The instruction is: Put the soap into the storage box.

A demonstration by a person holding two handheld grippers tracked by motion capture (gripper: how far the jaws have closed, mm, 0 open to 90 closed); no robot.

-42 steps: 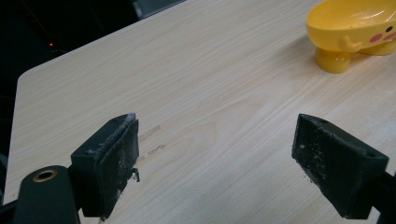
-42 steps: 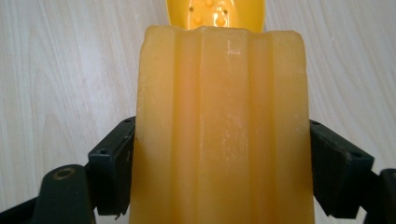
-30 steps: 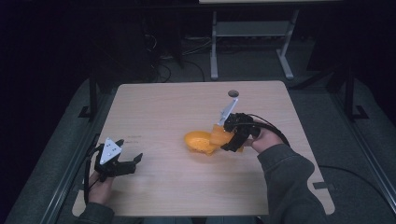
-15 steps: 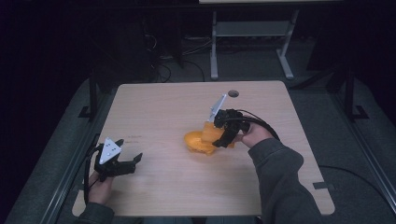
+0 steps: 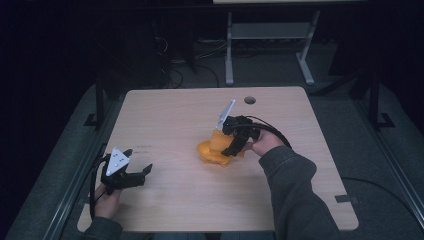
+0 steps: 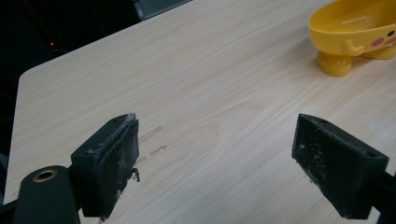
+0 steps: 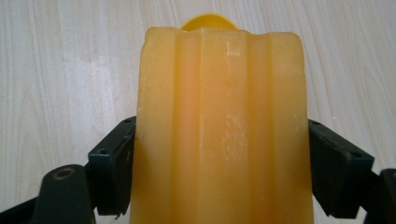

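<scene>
One table (image 5: 165,115), pale wood grain, with one round hole (image 5: 250,100) near its far edge. Two grippers in hand, one per hand. Right gripper (image 5: 231,148) sits near mid-table, tilted down over one yellow duck-shaped dish (image 5: 209,153); its grey plate (image 5: 225,114) sticks up toward the far edge. In the right gripper view, both black jaws press against the two long sides of one orange-yellow bar of soap (image 7: 222,135), ridged lengthwise, pinching it between them; the bar's top end hides most of the dish, of which one rounded yellow edge (image 7: 205,22) peeks out beyond. In the high view the bar (image 5: 217,141) stands nearly upright, just above or at the dish; whether it touches the dish I cannot tell. Left gripper (image 5: 136,176) rests low at the near-left part of the table, well apart from the dish, its jaws spread wide with nothing between them; bare wood shows in the gap in the left gripper view (image 6: 215,154). That same view catches the dish (image 6: 355,32) at upper right: one stubby foot, one small wing, one pink cheek spot visible, hollow open upward. One faint dark scuff mark (image 6: 152,140) on the wood near the left jaw. Floor around the table dark; one metal-legged stand (image 5: 270,45) beyond the far edge.
</scene>
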